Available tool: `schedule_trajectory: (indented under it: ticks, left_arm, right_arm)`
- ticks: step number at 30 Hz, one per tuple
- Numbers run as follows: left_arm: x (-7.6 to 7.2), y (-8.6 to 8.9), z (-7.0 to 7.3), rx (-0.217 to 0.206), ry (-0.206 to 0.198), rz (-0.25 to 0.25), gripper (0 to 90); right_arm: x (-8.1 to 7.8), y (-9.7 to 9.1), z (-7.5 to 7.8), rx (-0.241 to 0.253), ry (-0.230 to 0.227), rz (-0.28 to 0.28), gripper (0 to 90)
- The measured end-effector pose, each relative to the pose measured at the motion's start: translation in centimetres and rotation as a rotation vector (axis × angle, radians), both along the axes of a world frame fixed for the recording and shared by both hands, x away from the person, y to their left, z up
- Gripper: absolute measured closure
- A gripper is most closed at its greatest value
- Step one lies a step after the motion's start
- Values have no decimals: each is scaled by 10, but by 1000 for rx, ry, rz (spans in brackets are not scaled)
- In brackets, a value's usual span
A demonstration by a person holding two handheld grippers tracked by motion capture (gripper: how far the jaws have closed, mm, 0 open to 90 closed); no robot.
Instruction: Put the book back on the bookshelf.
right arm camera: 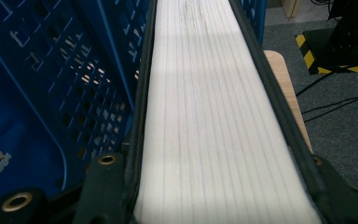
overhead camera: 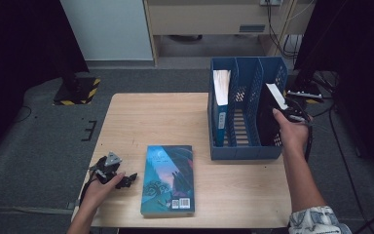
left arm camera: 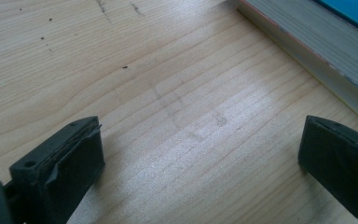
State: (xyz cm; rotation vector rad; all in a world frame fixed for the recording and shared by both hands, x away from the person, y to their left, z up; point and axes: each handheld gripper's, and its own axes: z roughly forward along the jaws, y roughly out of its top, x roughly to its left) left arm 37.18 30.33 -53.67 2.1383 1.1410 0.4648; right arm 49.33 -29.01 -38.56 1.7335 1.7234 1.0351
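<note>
The right hand-held gripper (overhead camera: pixel 292 116) is clamped on a dark-covered book (right arm camera: pixel 214 116), which stands upright, apparently in the right compartment of the blue file rack (overhead camera: pixel 246 151). The left hand-held gripper (overhead camera: pixel 119 179) rests on the table (overhead camera: pixel 146 117), jaws apart.

A lab or recording room: grey carpet (overhead camera: pixel 39 141), black curtains (overhead camera: pixel 9 44), a stand base with hazard-striped tape (overhead camera: pixel 78 91), loose cables (overhead camera: pixel 343 161), and a lone wooden counter (overhead camera: pixel 141 117).

no legible txt, book cover (overhead camera: pixel 168 178) blurred
</note>
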Motion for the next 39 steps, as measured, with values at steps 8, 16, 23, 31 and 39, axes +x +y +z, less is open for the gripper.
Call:
schedule_trajectory:
  ticks: [8,16,23,31,39]
  left_arm:
    - [0,0,0,1,0,0,0]
    - [0,0,0,1,1,0,0]
    - [0,0,0,1,1,0,0]
    - [0,0,0,1,1,0,0]
    - [0,0,0,2,1,0,0]
  right_arm:
    - [-4,-1,-1,3,6,5,504]
    - [-7,3,-2,-13,-2,12,502]
    - [-8,4,-2,-22,-9,15,498]
    - [-10,5,-3,0,-21,6,482]
    - [-11,4,-1,36,-29,5,461]
